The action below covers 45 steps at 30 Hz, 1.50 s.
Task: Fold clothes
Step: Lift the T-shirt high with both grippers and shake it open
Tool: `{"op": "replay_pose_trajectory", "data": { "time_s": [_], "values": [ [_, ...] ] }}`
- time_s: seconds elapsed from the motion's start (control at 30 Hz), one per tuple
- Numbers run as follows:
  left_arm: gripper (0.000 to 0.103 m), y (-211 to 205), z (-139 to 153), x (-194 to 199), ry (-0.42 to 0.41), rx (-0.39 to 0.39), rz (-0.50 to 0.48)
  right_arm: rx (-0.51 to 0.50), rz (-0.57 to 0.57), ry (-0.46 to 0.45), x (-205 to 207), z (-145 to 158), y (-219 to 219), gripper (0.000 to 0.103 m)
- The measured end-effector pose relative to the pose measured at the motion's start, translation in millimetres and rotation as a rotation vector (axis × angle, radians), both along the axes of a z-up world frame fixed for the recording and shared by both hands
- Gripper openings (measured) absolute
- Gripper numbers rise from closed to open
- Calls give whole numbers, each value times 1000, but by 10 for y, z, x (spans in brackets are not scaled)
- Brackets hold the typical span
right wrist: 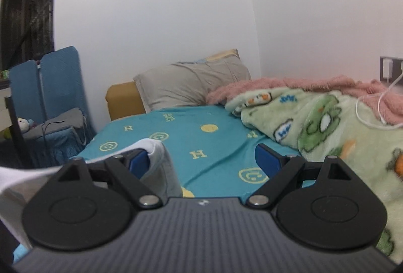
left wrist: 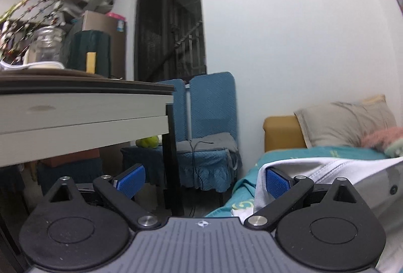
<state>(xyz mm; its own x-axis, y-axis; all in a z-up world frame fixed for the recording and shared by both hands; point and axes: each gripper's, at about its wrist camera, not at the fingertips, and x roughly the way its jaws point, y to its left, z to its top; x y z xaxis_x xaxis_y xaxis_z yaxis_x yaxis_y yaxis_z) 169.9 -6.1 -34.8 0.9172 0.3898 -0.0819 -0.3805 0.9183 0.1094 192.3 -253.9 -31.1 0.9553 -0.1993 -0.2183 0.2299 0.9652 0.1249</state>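
Our left gripper (left wrist: 204, 181) and right gripper (right wrist: 205, 162) both stand spread wide, grasping nothing, ribbed blue pads (left wrist: 277, 182) apart. The soft white-and-grey garment (left wrist: 352, 172) drapes limply at lower right of the left view and lower left of the right view (right wrist: 156, 159), over the teal patterned sheet (right wrist: 201, 142). A glass jar (left wrist: 49, 42) stands on the table, upper left.
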Motion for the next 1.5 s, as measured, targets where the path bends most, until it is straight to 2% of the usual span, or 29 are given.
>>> {"op": "replay_pose_trajectory", "data": {
  "time_s": [0.1, 0.17, 0.37, 0.53, 0.7, 0.9, 0.97, 1.07, 1.2, 1.27, 1.37, 1.47, 1.5],
  "values": [
    [100, 22, -5, -27, 63, -12, -29, -14, 18, -11, -69, 42, 4, 89],
    [100, 38, -57, 37, 139, -16, -36, 11, 36, 14, -62, 29, -42, 89],
    [101, 77, -293, 277, 369, -20, -53, 154, 75, 172, 150, -196, -231, 89],
    [101, 63, -413, 389, 450, 11, -86, 267, 51, 287, 324, -439, -388, 89],
    [102, 27, -389, 300, 527, 22, -203, 332, 53, 321, 367, -511, -457, 89],
    [102, -85, -474, 108, 606, 129, -288, 265, 97, 320, 426, -456, -361, 89],
    [102, -165, -498, 33, 587, 181, -305, 248, 107, 331, 447, -467, -334, 89],
    [102, -352, -527, -132, 498, 312, -325, 247, 126, 343, 454, -482, -305, 89],
    [103, -719, -663, -368, 350, 511, -399, 245, 119, 348, 444, -485, -303, 89],
    [103, -889, -782, -363, 305, 575, -433, 265, 110, 350, 442, -501, -335, 89],
    [103, -1137, -1025, -202, 293, 672, -470, 306, 98, 354, 442, -531, -397, 89],
    [103, -1293, -1321, -31, 310, 800, -429, 332, 83, 354, 442, -551, -443, 89],
    [103, -1300, -1389, 19, 316, 820, -400, 335, 77, 354, 442, -554, -451, 89]
  ]
}}
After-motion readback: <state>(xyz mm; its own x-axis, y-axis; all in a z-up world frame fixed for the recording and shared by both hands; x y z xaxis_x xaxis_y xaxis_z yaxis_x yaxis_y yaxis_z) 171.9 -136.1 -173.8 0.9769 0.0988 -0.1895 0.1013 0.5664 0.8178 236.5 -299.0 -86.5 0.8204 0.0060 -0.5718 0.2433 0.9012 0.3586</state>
